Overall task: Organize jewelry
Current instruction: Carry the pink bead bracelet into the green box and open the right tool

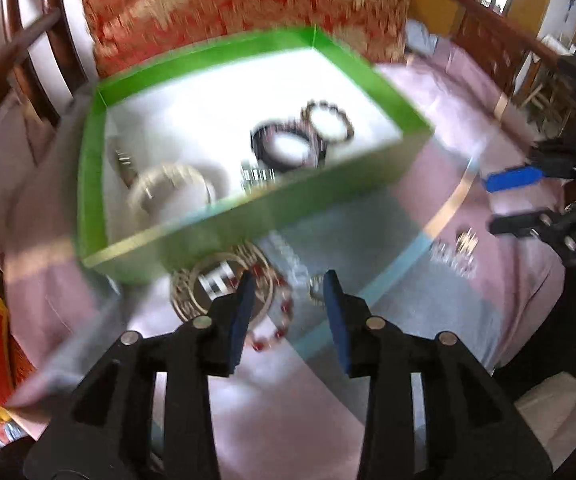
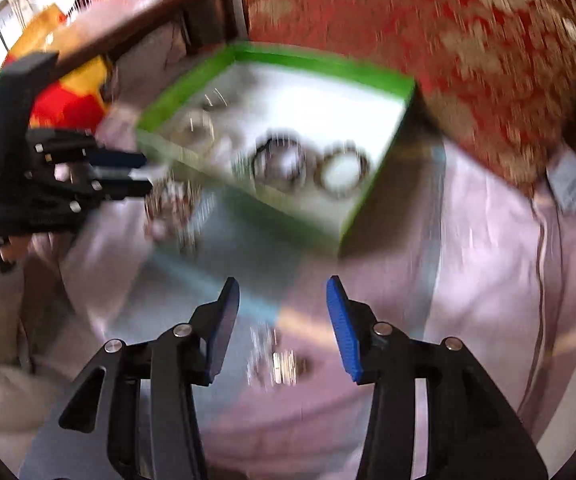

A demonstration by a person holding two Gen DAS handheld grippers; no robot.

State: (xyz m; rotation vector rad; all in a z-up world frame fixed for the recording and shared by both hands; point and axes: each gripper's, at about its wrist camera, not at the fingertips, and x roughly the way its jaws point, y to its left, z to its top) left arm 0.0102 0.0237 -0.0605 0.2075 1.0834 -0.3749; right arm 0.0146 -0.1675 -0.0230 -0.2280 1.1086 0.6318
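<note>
A green box with a white floor is seen in the upper middle of the left wrist frame. Inside it, a dark bracelet and a beaded bracelet lie just beside each other, and a pale bangle lies toward lower left. Below the box's near wall, gold bangles and a red-beaded bracelet are overlapped. A small blurred piece is seen at the lower middle of the right wrist frame.

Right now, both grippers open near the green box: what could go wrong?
1. Bangles before the left gripper overlap; closing may snag several or scatter them.
2. Both views are motion-blurred, so the right gripper could miss the small piece below it.
3. The green box might get nudged.
</note>
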